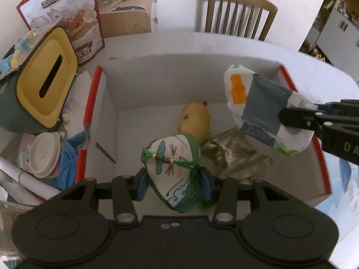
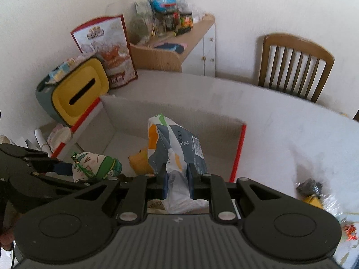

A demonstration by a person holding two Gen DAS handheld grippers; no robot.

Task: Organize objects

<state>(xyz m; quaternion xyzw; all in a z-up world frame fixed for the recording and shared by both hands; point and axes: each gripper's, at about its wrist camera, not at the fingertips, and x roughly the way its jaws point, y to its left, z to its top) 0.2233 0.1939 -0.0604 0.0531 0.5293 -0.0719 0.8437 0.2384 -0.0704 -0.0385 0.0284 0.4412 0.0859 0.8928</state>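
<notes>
My left gripper [image 1: 174, 185] is shut on a white fabric pouch [image 1: 174, 165] with green trim and a tassel cord, held over the open white cardboard box [image 1: 157, 85] with red edges. My right gripper [image 2: 177, 182] is shut on a white, grey and orange plastic packet [image 2: 172, 148], also above the box. The same packet [image 1: 262, 109] hangs at the right of the left wrist view, and the pouch [image 2: 96, 167] shows at the left of the right wrist view. In the box lie a yellow plush toy [image 1: 195, 118] and a clear crinkled bag [image 1: 235, 154].
Left of the box stand a yellow-topped tissue box [image 1: 44, 83], a red-framed snack bag [image 1: 67, 15], stacked white lids [image 1: 44, 154] and blue cloth. A wooden chair [image 1: 240, 15] and a low cabinet [image 2: 179, 51] stand behind the table. Wrapped items [image 2: 314, 192] lie right.
</notes>
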